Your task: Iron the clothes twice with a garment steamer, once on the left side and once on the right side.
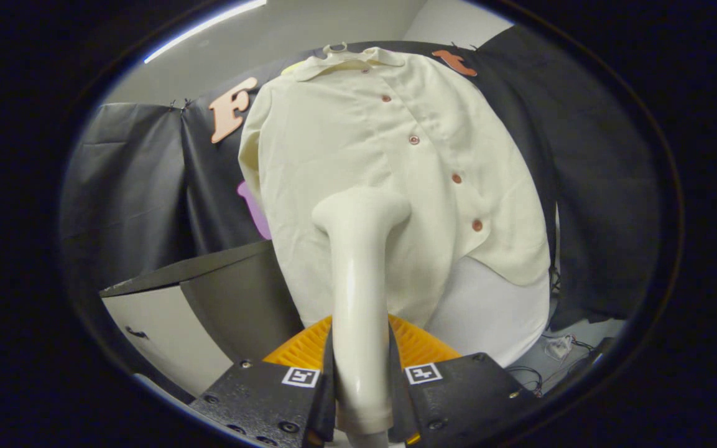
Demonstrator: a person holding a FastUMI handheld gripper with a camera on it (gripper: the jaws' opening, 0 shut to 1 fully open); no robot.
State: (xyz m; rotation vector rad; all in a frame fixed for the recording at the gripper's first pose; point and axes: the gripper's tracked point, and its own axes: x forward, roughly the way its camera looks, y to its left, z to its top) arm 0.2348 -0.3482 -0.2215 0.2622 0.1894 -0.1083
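A cream button-up shirt hangs on a hanger against the booth's black cloth wall, with a row of reddish buttons down its front. My gripper is shut on the cream handle of the garment steamer, which runs up from between the fingers. The steamer's head rests against the shirt's lower half, left of the button row. Both fingers press on the handle from either side.
A white board or panel stands behind the shirt's hem. A dark-topped cabinet sits to the lower left of the shirt. Cables lie on the floor at the lower right. An orange ribbed part shows just behind the fingers.
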